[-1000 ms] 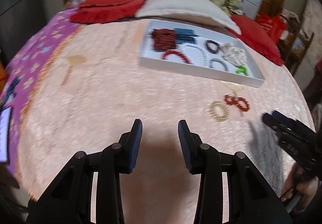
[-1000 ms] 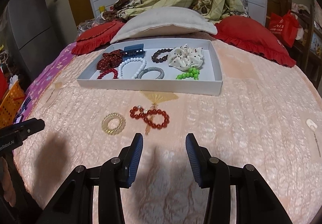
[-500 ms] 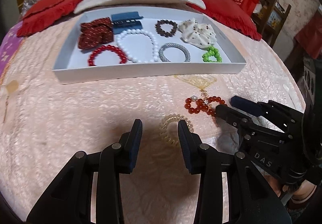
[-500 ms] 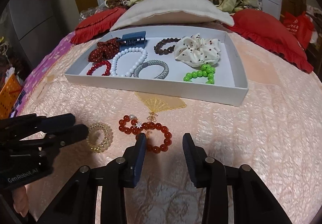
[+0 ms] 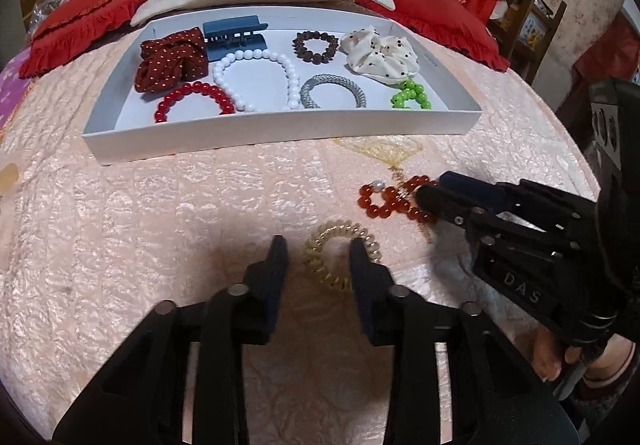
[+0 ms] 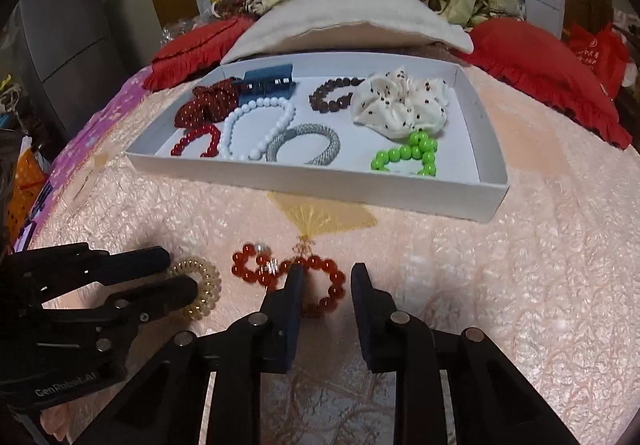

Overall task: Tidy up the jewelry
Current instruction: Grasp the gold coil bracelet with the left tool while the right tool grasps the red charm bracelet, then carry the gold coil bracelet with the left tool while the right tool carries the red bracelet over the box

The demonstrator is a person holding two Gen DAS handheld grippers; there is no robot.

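Note:
A gold spiral hair tie [image 5: 341, 257] lies on the pink bedspread; it also shows in the right wrist view [image 6: 199, 292]. My left gripper [image 5: 319, 253] is open, its fingers straddling the near left part of the hair tie. A red bead bracelet [image 6: 288, 274], twisted into a figure eight, lies to the right of it and shows in the left wrist view too [image 5: 390, 197]. My right gripper [image 6: 325, 281] is open around the bracelet's right loop. A white tray [image 5: 280, 133] beyond holds several bracelets, scrunchies and a blue hair clip.
A white pillow [image 6: 352, 21] and red frilled cushions [image 6: 536, 61] lie behind the tray [image 6: 484, 201]. A floral blanket is heaped at the back. A purple cloth [image 6: 92, 133] borders the bedspread on the left. A grey cabinet stands far left.
Both grippers have moved forward and down to the bedspread. The left one now straddles the gold hair tie. The right one now straddles the red bracelet's right loop. Both stay open.

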